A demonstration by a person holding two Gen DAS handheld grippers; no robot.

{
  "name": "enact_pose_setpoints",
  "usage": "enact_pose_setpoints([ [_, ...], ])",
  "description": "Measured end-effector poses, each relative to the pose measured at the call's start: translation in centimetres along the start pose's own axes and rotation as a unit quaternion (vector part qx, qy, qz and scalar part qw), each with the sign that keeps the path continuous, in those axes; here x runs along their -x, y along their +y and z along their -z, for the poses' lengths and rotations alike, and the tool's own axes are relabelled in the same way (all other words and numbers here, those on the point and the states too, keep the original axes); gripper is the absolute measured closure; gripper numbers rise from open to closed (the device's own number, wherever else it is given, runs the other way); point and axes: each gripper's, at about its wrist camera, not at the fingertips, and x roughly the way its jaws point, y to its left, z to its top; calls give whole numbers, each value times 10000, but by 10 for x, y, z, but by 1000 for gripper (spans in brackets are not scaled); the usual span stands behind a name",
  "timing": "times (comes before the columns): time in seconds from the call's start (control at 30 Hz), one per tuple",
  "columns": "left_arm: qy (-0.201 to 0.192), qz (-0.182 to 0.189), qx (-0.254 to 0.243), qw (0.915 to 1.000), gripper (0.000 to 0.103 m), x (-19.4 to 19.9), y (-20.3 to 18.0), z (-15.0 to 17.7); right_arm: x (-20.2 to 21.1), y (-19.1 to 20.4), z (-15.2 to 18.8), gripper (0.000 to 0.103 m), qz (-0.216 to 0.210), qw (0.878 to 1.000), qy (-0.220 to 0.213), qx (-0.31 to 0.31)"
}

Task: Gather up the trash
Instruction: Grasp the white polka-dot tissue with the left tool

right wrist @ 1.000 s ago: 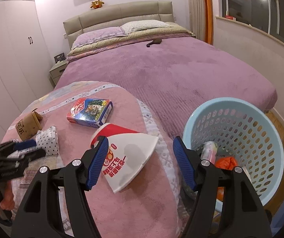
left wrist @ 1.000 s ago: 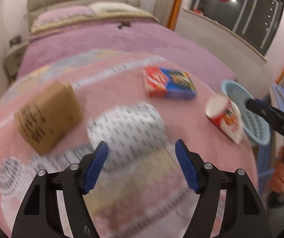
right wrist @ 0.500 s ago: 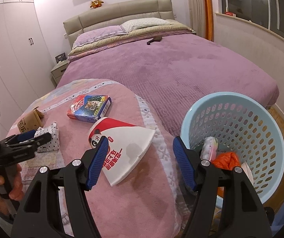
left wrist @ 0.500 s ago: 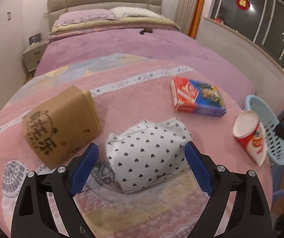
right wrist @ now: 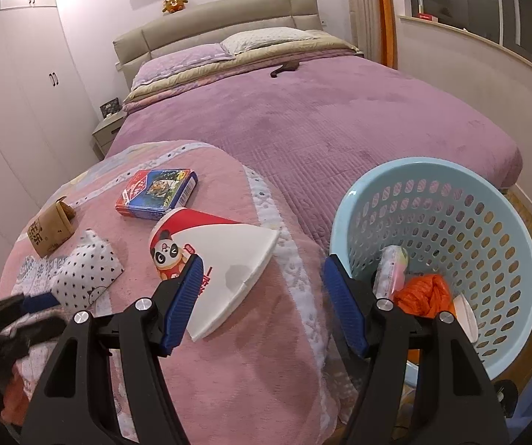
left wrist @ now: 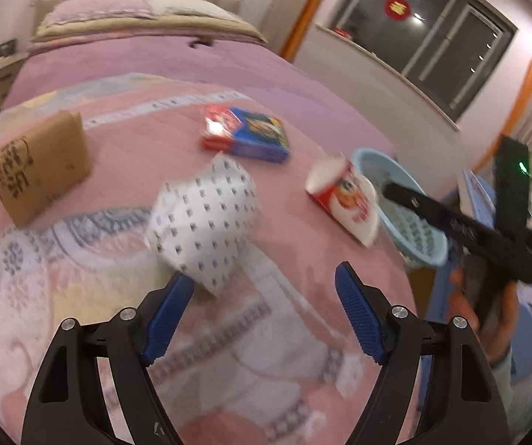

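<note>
On the pink blanket lie a white dotted paper bag (left wrist: 204, 222) (right wrist: 88, 270), a brown paper bag (left wrist: 39, 167) (right wrist: 49, 228), a red-and-blue box (left wrist: 245, 135) (right wrist: 156, 193) and a flattened red-and-white paper cup (left wrist: 344, 196) (right wrist: 214, 259). My left gripper (left wrist: 264, 296) is open and empty, just in front of the dotted bag. My right gripper (right wrist: 262, 278) is open and empty, over the cup's near edge. A light blue basket (right wrist: 488, 222) (left wrist: 414, 222) stands beside the bed with trash inside.
The bed with a purple cover (right wrist: 321, 111) stretches back to pillows and headboard. A dark object (right wrist: 284, 68) lies on it far back. A nightstand (right wrist: 106, 133) and white wardrobe (right wrist: 17, 111) stand on the left. The window wall is on the right.
My left gripper has swung right and pulled back from the dotted bag, which now sits up left of its fingers. My right gripper has moved slightly forward over the cup.
</note>
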Motion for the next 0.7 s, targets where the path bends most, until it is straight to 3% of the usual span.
enact_pose_setpoints([
  [0.1, 12, -234, -156, 9996, 27, 8, -3, 5, 3, -2, 1, 39, -6, 10000, -23, -13],
  [0.3, -476, -887, -239, 9946, 20, 5, -6, -21, 5, 2, 2, 39, -189, 9998, -40, -46],
  [0.43, -116, -1430, -530, 9882, 20, -33, -11, -33, 6, 8, 3, 39, -292, 9996, -64, -5],
  [0.5, -36, -1694, -737, 9828, 25, -47, -17, -33, 4, 10, 2, 38, -395, 9992, -56, 1],
  [0.57, 94, -1838, -766, 9799, 49, -55, -21, -32, -3, 10, 3, 37, -559, 9984, 50, -36],
  [0.6, 73, -1918, -793, 9782, 49, -54, -21, -30, -6, 10, 3, 37, -616, 9980, 82, -70],
  [0.67, -25, -1936, -890, 9770, 70, -48, -25, -25, -13, 9, 3, 37, -708, 9973, 158, -148],
  [0.7, -55, -1939, -885, 9770, 74, -45, -25, -23, -15, 9, 2, 37, -728, 9970, 182, -174],
])
